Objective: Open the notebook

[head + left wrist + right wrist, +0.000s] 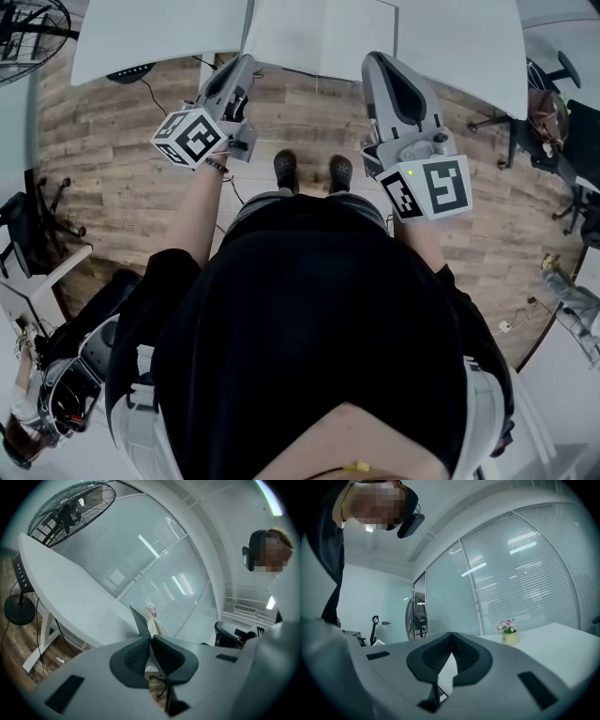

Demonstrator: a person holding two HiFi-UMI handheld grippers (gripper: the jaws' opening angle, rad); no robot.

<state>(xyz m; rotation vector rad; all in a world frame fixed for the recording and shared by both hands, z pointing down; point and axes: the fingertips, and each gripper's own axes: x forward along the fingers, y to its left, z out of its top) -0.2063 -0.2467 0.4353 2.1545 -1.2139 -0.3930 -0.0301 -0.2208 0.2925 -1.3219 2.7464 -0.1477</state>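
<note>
The notebook lies on the white table straight ahead, white leaves spread to both sides of a middle fold. My left gripper reaches its near left corner. In the left gripper view the left gripper is shut on a thin dark sheet, the notebook's cover, which rises up and left from between the pads. My right gripper hovers at the table's edge by the notebook's right half. Its pads meet at the tip in the right gripper view, right gripper, with nothing between them.
A small pot of pink flowers stands on the table. A standing fan is off to the left by the glass wall. An office chair sits at the right. My feet are on the wooden floor below the table's edge.
</note>
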